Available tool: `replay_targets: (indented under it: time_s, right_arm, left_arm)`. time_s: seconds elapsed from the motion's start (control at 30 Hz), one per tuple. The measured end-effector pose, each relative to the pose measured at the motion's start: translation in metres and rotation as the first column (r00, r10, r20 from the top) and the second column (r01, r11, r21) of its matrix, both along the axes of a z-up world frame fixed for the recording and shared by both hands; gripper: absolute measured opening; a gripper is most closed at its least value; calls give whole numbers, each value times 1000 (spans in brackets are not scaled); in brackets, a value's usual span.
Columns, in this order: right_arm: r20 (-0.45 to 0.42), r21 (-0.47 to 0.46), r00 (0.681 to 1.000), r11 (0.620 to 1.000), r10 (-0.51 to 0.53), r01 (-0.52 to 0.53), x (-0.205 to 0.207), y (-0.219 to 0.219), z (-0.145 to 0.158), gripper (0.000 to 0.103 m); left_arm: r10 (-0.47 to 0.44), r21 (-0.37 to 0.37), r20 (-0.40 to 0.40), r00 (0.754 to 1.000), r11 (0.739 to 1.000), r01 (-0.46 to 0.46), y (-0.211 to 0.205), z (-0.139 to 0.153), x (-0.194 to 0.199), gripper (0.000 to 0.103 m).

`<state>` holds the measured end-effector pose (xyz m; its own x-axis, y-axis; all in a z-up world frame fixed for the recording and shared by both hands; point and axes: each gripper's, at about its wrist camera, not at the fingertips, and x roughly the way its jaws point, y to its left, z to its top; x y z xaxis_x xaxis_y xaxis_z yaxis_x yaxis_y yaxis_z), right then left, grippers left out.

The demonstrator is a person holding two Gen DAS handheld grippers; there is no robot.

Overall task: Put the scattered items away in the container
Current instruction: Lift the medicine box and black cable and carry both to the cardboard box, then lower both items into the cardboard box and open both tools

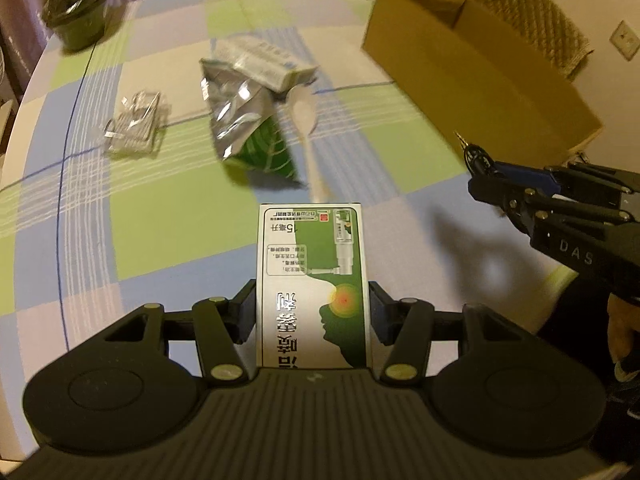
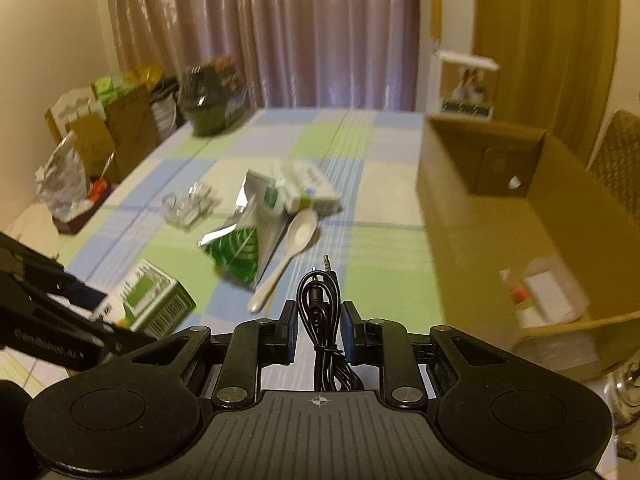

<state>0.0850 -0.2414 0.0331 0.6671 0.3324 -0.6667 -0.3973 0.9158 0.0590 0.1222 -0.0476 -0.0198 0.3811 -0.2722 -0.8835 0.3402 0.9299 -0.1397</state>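
My left gripper (image 1: 312, 308) is shut on a green and white medicine box (image 1: 312, 280), lifted off the checked tablecloth (image 1: 172, 220). The same box (image 2: 154, 300) shows at lower left in the right wrist view, held by the left gripper (image 2: 100, 312). My right gripper (image 2: 318, 328) is shut on a coiled black audio cable (image 2: 320, 300), and it (image 1: 476, 164) appears at the right of the left wrist view. The open cardboard box (image 2: 480, 216) (image 1: 460, 52) stands to the right. On the cloth lie a green foil pouch (image 1: 248, 128), a white spoon (image 1: 304, 116), a white carton (image 1: 272, 60) and crumpled clear plastic (image 1: 134, 124).
A dark wrapped pot (image 1: 78, 12) stands at the table's far left corner. Bags and boxes (image 2: 112, 120) line the wall beyond the left edge. Inside the cardboard box lie a few small items (image 2: 536, 296). A wicker chair back (image 1: 532, 20) is behind the box.
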Motion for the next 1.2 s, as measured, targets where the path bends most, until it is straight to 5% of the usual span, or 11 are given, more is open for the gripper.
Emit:
replay_targets:
  time_s: [0.5,0.77,1.2]
  right_arm:
    - [141,34,977,987,-160,157,8,-97,73,25]
    - [161,32,962,975,-222,220,31,-147,83,25]
    - [125,36,952,960,-281,279,57,-197,71,25]
  left_arm:
    - [-145,-43,128,981,987,152,-108,66,7,51]
    - [-165,-106,161,973,977,183,-175,85,30,51]
    - [-26,-252,75,997,967,44,-230,71,77,51]
